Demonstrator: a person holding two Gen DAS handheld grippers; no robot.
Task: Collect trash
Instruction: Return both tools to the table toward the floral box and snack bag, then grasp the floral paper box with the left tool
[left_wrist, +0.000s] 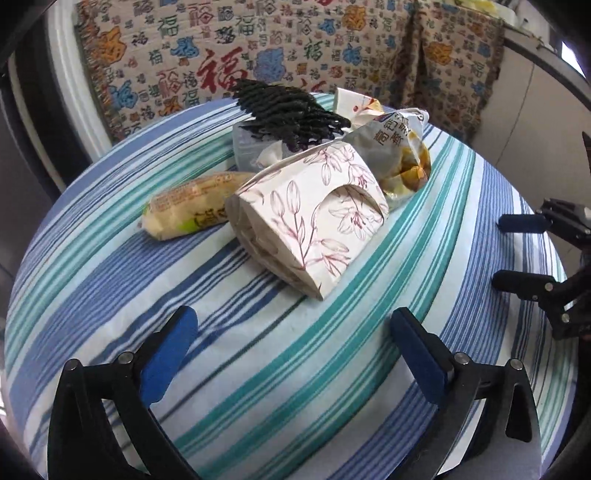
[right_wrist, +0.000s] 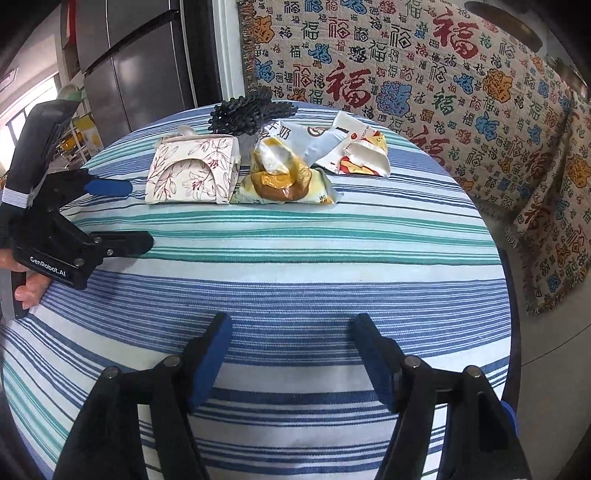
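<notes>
While both grippers hover empty, jaws open | step: approaching trash heap (left_wrist: 314, 177) at 12 o'clock on desk (left_wrist: 280, 369) | next: left gripper (left_wrist: 291, 354) closes on floral paper bag (left_wrist: 310, 225); right gripper (right_wrist: 291, 354) takes snack wrapper (right_wrist: 280, 173).

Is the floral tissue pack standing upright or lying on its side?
On its side. The floral tissue pack lies on the striped tablecloth, its arched opening facing sideways, not up.

The tablecloth (left_wrist: 332, 369) has blue, teal and white stripes; the box (left_wrist: 314, 218) is cream with reddish flowers.
</notes>
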